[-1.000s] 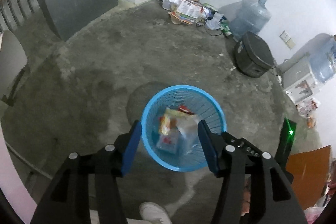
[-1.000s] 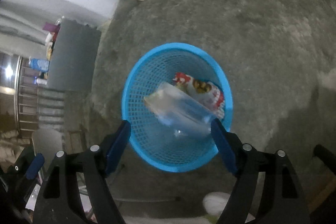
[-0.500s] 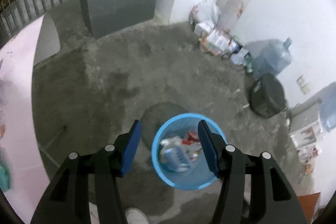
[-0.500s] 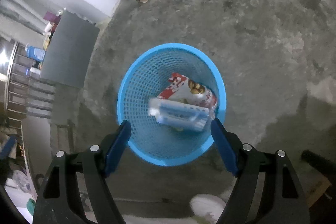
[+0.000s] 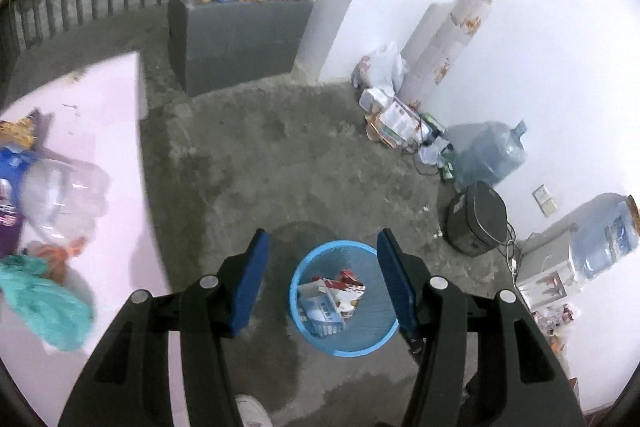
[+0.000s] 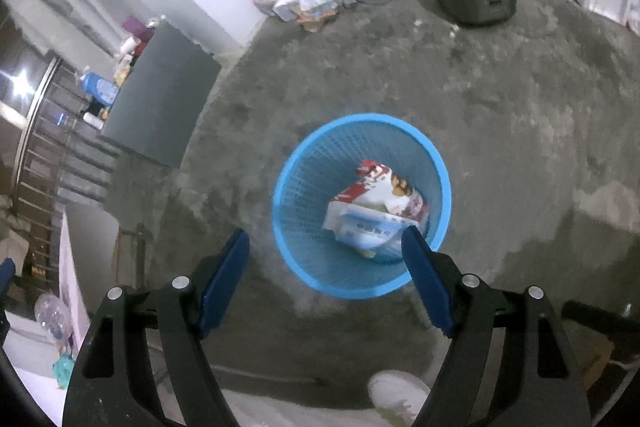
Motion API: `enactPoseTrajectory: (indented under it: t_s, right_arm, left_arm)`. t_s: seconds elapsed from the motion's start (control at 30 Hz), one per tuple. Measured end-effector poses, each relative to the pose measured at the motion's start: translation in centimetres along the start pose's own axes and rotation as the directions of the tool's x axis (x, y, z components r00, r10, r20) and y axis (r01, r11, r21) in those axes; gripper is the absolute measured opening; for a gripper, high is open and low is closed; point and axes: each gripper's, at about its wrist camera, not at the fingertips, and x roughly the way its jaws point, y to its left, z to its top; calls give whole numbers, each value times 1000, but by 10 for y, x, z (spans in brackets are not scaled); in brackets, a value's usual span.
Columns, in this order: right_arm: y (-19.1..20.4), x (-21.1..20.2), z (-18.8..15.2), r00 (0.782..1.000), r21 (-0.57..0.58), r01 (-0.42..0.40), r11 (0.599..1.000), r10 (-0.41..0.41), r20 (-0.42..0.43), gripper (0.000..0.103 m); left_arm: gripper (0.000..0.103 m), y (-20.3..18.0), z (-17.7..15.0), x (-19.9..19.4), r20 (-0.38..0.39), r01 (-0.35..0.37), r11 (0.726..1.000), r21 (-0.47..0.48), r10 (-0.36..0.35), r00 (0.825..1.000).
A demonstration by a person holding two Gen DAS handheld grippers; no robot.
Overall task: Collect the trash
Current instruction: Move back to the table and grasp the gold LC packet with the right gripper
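A blue mesh basket [image 5: 362, 341] [image 6: 304, 267] stands on the concrete floor and holds a red-and-white snack bag [image 6: 384, 191] and a blue-and-white packet [image 5: 320, 309] [image 6: 368, 231]. Above it my left gripper [image 5: 323, 247] hangs open with nothing between its blue pads. My right gripper [image 6: 326, 237] is also open and empty, high over the basket's near rim. On a pale table [image 5: 100, 99] at the left lie a clear plastic bottle [image 5: 60, 195], a teal rag [image 5: 44, 307] and a blue-and-purple packet [image 5: 10, 187].
A grey counter [image 5: 236, 39] with bottles stands at the back by a railing. Along the white wall sit bags and papers [image 5: 394, 115], a water jug [image 5: 488, 155] and a black appliance [image 5: 476, 219]. A white shoe [image 6: 396, 391] is at the bottom edge.
Both grippers have risen away from the basket, which now looks smaller. The left wrist view has swung so the table with trash appears at the left. A packet that was falling has settled in the basket.
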Motion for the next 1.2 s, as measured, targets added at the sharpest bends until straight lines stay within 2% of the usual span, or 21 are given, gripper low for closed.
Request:
enactPoseTrajectory:
  t_s: [0.07, 0.17, 0.33, 0.47, 0.53, 0.63, 0.7, 0.8, 0.87, 0.93, 1.0, 1.07, 1.1, 1.17, 1.2]
  right_arm:
    - [6, -16, -2, 999, -19, -16, 1000, 16, 30, 74]
    - [23, -41, -7, 998, -67, -45, 997, 48, 47, 74]
    - [82, -81, -26, 988, -240, -147, 960, 153, 6, 74]
    - [147, -109, -57, 962, -409, -269, 872, 266, -66, 74]
    - [184, -118, -80, 937, -489, -345, 801, 327, -126, 74]
    - [223, -119, -112, 902, -551, -429, 716, 372, -220, 74]
    - [247, -116, -138, 868, -576, -495, 651, 398, -297, 74]
    - [281, -111, -180, 814, -603, -581, 546, 412, -410, 73]
    - [301, -107, -203, 779, -610, -627, 484, 410, -475, 69]
    - [324, -100, -226, 753, -629, -657, 416, 391, -529, 66]
    - [344, -92, -242, 725, -626, -688, 367, 378, -576, 63]
    - [362, -83, -255, 708, -620, -706, 342, 367, -603, 61]
    - [372, -76, -262, 705, -619, -710, 337, 357, -614, 57]
    - [390, -59, -270, 698, -615, -717, 329, 332, -635, 53]
    - [391, -58, -277, 703, -621, -712, 329, 318, -636, 50]
  left_arm:
    - [54, 15, -1, -18, 6, 2, 1000, -4, -2, 1000]
    - [54, 45, -10, -54, 37, 55, 998, -22, -54, 998]
    - [54, 106, -34, -118, 87, 83, 996, 12, -84, 993]
    - [54, 170, -61, -169, 173, 53, 999, -3, -52, 984]
    - [54, 207, -75, -188, 208, 29, 999, -44, -19, 978]
    - [54, 264, -98, -208, 234, -1, 992, -127, 31, 972]
    - [54, 306, -113, -220, 239, -35, 977, -212, 86, 967]
    - [54, 353, -131, -228, 243, -27, 946, -324, 110, 964]
    - [53, 375, -141, -231, 241, -25, 930, -368, 121, 963]
    - [48, 388, -145, -231, 240, -13, 920, -392, 116, 964]
    - [43, 400, -145, -230, 239, 5, 919, -394, 98, 966]
    - [36, 405, -141, -228, 241, 24, 920, -391, 76, 968]
    - [34, 408, -139, -225, 238, 27, 920, -392, 73, 969]
    - [21, 415, -134, -217, 224, 17, 917, -399, 80, 971]
    - [17, 418, -131, -214, 215, 11, 916, -401, 83, 973]
